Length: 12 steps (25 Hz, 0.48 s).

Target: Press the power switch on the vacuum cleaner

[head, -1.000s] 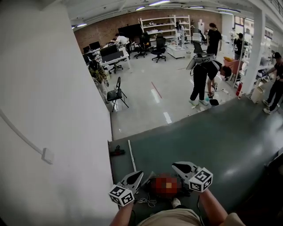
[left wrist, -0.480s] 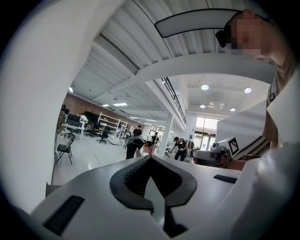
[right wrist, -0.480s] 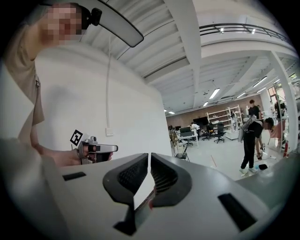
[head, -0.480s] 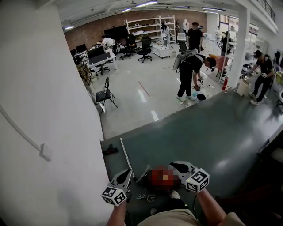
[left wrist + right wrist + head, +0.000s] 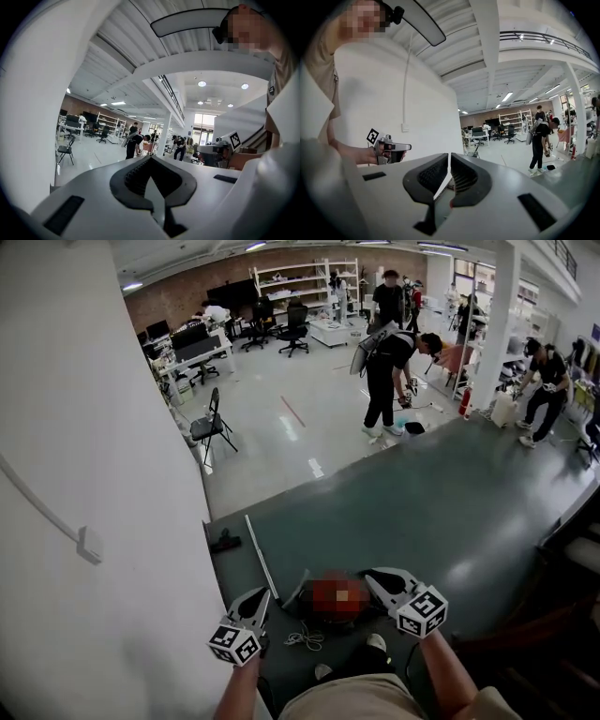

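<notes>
Read outward from the person's feet in the head view. Two shoes (image 5: 375, 643) show at the bottom edge. Directly ahead at 12 o'clock, on the dark green floor (image 5: 450, 521), sits the vacuum cleaner (image 5: 339, 624). Much of its body is obscured and its switch cannot be made out. One loose coil of cord (image 5: 302, 638) lies at its near left side.

The left claw (image 5: 265, 592) hangs at 11 o'clock, just beside the vacuum cleaner; whether it touches cannot be told. In its own view the two jaws are pressed together at the tips, with nothing between them. The right claw (image 5: 368, 575) hangs at 1 o'clock, over the machine's right edge. Its jaws stand nearly together with a thin slit between the tips, gripping nothing. A spot of red shows through the gap lower down.

One white rod (image 5: 261, 559) lies on the floor at 11 o'clock, running away from the machine. The white wall (image 5: 94, 427) closes the whole left side from 7 to 11 o'clock. One small black object (image 5: 225, 542) lies at the wall's foot. Dark furniture (image 5: 572, 540) bounds 3 o'clock. Between wall and furniture the green floor gives open room from 12 to 2 o'clock, up to its straight edge with the pale floor (image 5: 281, 437).

Beyond that edge stand one folding chair (image 5: 212, 425) at 11 o'clock and one white pillar (image 5: 495, 324) at 1 o'clock. Three people are clearly countable, one of them a bent-over person (image 5: 384, 371) at 12 o'clock. Farther figures are too small to count.
</notes>
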Available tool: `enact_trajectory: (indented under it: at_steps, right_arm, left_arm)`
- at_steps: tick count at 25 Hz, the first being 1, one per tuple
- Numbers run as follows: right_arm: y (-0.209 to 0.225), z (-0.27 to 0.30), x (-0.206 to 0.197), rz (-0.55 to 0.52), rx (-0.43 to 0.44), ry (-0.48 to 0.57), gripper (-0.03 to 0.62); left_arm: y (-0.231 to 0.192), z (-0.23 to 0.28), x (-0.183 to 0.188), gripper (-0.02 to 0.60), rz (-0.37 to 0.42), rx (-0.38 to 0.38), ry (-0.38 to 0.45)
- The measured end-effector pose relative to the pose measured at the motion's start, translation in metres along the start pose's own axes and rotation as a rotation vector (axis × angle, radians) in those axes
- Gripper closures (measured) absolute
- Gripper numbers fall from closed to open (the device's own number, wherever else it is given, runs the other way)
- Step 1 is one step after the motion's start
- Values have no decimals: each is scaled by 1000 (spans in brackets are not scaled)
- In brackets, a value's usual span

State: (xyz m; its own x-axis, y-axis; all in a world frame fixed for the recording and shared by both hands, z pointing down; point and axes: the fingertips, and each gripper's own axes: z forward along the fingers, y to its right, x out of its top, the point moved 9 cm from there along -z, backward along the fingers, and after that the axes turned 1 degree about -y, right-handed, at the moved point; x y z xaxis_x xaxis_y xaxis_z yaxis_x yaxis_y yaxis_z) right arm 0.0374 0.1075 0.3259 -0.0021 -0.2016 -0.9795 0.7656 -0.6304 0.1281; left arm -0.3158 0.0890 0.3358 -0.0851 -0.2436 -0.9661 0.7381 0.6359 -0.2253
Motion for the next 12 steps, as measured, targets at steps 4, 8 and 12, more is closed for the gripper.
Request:
enact_trajectory:
  at_steps: [4,8,12]
  right_arm:
    - [26,-10,-9,-5,-50,-20,585]
    - [59,-22,-35,-30,-110,-115,583]
    - [89,-22,-72,-66,-149,-218,583]
  left_arm:
    - [-23,-12,-5,578,5,82,2]
    - [-35,-24,-23,578,22,192,-20]
    - [-40,-16,-60,578,40,274,-84]
